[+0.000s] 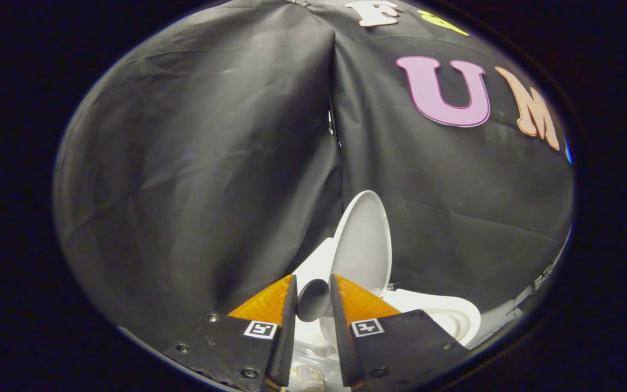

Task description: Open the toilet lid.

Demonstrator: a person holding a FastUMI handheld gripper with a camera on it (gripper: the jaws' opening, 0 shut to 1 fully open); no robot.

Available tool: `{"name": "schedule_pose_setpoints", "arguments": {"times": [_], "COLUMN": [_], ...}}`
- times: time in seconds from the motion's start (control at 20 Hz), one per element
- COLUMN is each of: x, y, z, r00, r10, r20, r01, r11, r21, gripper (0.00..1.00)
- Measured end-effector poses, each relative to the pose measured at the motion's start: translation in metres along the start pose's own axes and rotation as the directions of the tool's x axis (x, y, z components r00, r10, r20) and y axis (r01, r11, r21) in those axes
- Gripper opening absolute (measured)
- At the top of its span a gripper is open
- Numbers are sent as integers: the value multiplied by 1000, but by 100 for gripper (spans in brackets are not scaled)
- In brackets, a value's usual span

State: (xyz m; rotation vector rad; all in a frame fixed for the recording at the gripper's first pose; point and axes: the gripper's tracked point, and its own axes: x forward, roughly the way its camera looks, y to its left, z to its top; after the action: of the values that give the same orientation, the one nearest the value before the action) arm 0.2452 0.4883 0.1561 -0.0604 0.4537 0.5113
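Note:
The white toilet lid stands raised, nearly upright, just beyond my fingertips and slightly to their right. It leans back toward the white tank. Below and to the right of the lid, the white seat and bowl rim lie uncovered. My gripper points at the foot of the lid with its fingers a narrow gap apart. A grey round part shows in that gap, and I cannot tell whether the fingers touch it. Neither finger is on the lid.
The booth's black cloth wall hangs close behind the toilet, with a vertical seam above the lid. A strip of pale floor shows to the right of the bowl.

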Motion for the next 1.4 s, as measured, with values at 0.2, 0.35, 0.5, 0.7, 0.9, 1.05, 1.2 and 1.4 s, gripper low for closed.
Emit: {"name": "schedule_pose_setpoints", "arguments": {"times": [0.2, 0.35, 0.5, 0.7, 0.9, 1.05, 1.2, 1.4], "x": [-25, -61, -86, -130, -172, -211, -251, -292], "y": [-18, -42, -68, -121, -186, -231, -268, -317], "z": [23, 36, 42, 34, 9, -12, -39, -79], "r00": [994, 984, 972, 945, 916, 890, 869, 853], "r10": [-19, -40, -45, -72, -138, -176, -195, -271], "r20": [104, 175, 230, 320, 377, 420, 454, 446], "r01": [22, 50, 60, 95, 139, 158, 155, 211], "r11": [999, 997, 997, 994, 990, 984, 980, 961], "r21": [-33, -52, -57, -59, 24, 77, 124, 180], "gripper": [36, 36, 35, 35, 35, 35, 35, 46]}}
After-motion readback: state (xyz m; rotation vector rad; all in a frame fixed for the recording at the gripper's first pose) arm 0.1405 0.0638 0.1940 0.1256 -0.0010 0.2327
